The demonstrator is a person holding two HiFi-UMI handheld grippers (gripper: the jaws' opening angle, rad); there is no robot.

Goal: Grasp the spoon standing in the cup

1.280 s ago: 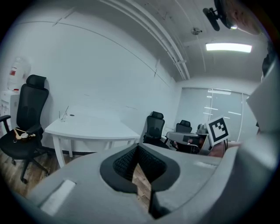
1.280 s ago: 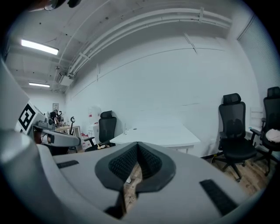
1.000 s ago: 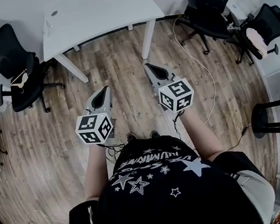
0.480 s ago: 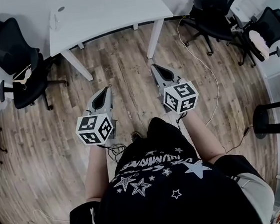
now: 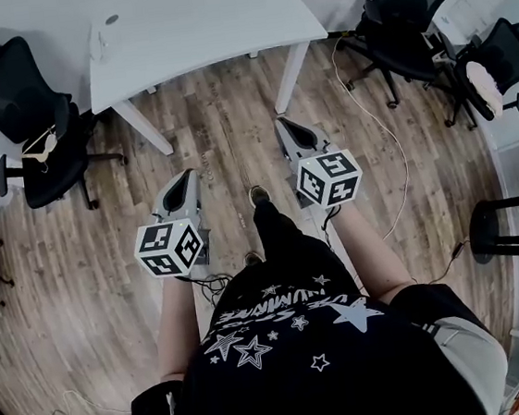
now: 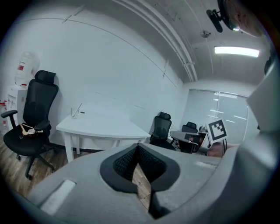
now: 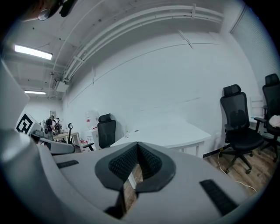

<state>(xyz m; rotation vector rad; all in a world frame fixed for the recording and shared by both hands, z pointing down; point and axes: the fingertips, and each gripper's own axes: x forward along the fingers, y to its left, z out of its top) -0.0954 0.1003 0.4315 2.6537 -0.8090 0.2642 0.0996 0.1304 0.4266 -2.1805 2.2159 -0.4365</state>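
1. Since a moment ago, stepped ahead: shoe (image 5: 259, 195) now out between both grippers, over the wood floor.
2. Far left, black chair (image 5: 31, 125) beside white desk (image 5: 201, 22).
3. Jaws of left gripper (image 5: 185, 177) pressed together, nothing between.
4. On the desk's left corner, well apart from both grippers: small cup (image 6: 73, 113), thin spoon (image 6: 79, 108) leaning in it; too tiny for detail.
5. Jaws of right gripper (image 5: 281, 125) likewise closed, empty.
6. Further right, white cable (image 5: 376, 123) and two more black chairs (image 5: 400, 9).
7. Black-and-white square markers on both cubes; shirt lettering unreadable.

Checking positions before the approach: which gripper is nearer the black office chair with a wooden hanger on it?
Left. The left gripper is to the right of the black office chair bearing the wooden hanger; the right gripper is farther right, past the left one.
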